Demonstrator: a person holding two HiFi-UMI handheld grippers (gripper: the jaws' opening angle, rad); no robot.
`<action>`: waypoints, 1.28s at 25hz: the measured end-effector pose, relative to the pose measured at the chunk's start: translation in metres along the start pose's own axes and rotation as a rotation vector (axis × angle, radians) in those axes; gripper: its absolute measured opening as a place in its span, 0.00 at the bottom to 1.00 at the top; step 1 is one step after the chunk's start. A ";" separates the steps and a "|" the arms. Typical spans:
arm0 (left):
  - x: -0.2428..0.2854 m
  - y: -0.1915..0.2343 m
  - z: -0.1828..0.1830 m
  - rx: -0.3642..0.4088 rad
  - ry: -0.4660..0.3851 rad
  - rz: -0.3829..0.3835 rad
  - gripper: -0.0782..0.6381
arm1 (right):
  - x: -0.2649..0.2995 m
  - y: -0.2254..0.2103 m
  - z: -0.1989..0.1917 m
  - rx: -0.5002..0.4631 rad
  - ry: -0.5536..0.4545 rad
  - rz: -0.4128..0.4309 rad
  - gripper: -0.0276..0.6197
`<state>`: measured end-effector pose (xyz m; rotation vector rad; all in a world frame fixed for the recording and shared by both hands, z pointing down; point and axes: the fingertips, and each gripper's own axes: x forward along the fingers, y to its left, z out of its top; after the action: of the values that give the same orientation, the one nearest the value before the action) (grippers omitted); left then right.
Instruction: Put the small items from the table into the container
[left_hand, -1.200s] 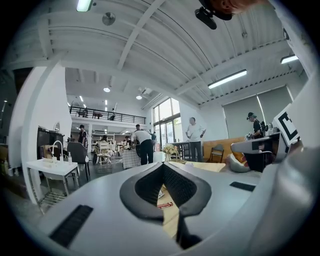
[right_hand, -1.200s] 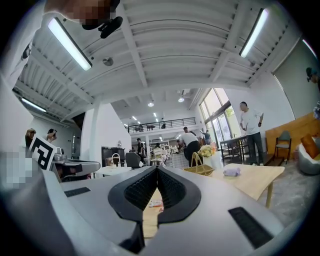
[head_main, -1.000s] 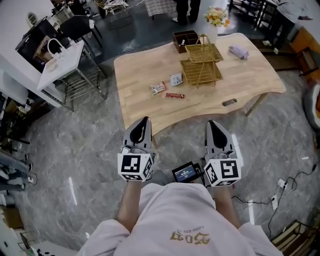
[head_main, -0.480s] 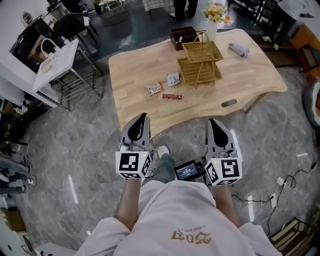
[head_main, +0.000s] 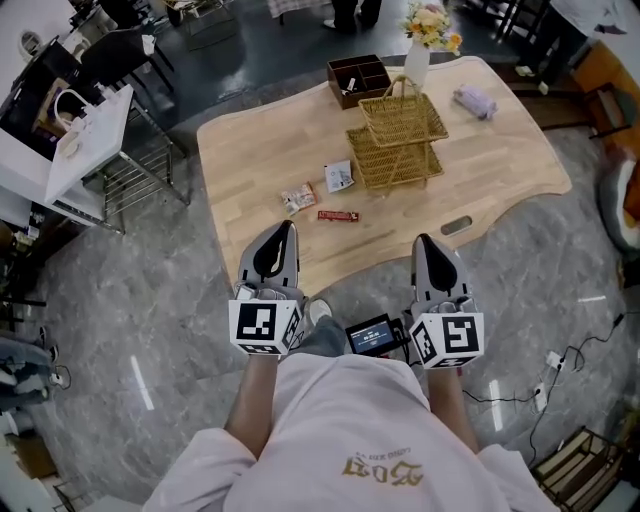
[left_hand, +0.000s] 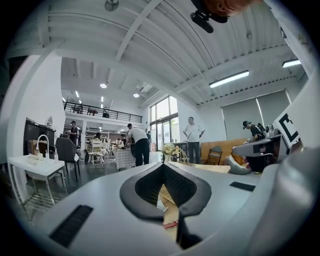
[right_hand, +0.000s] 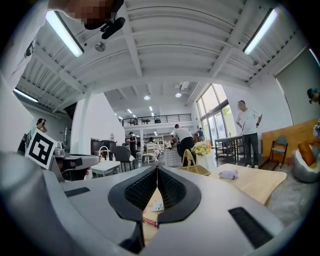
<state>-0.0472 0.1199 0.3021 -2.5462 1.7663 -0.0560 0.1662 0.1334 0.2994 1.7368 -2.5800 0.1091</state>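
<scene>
On the wooden table (head_main: 260, 150) lie three small items: a small snack packet (head_main: 298, 198), a white packet (head_main: 339, 177) and a red bar (head_main: 338, 215). Just right of them stands a two-tier wicker basket (head_main: 395, 140). My left gripper (head_main: 288, 230) and right gripper (head_main: 425, 243) are held level at the table's near edge, both shut and empty. Through the jaws, the left gripper view shows the red bar (left_hand: 171, 224) and white packet (left_hand: 161, 205). In the right gripper view I see the red bar (right_hand: 150, 223), white packet (right_hand: 157, 206) and basket (right_hand: 192, 169).
A brown divided box (head_main: 358, 78), a vase of flowers (head_main: 420, 50) and a purple bundle (head_main: 474, 100) sit at the table's far side. A small dark object (head_main: 455, 226) lies near the front edge. A white side table (head_main: 80, 140) stands at left. People stand in the background.
Both grippers have come forward to the table's near edge, still shut. The table and its items now lie closer in the head view.
</scene>
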 end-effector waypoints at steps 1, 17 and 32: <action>0.008 0.004 -0.001 -0.003 0.000 -0.004 0.12 | 0.009 -0.002 0.000 0.001 0.003 -0.004 0.07; 0.084 0.085 -0.020 -0.023 0.017 -0.006 0.12 | 0.137 0.016 -0.009 -0.036 0.083 0.038 0.07; 0.109 0.114 -0.036 -0.059 0.013 -0.022 0.12 | 0.174 0.023 -0.009 -0.069 0.078 0.043 0.07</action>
<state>-0.1175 -0.0225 0.3325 -2.6125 1.7702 -0.0207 0.0792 -0.0181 0.3184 1.6218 -2.5345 0.0867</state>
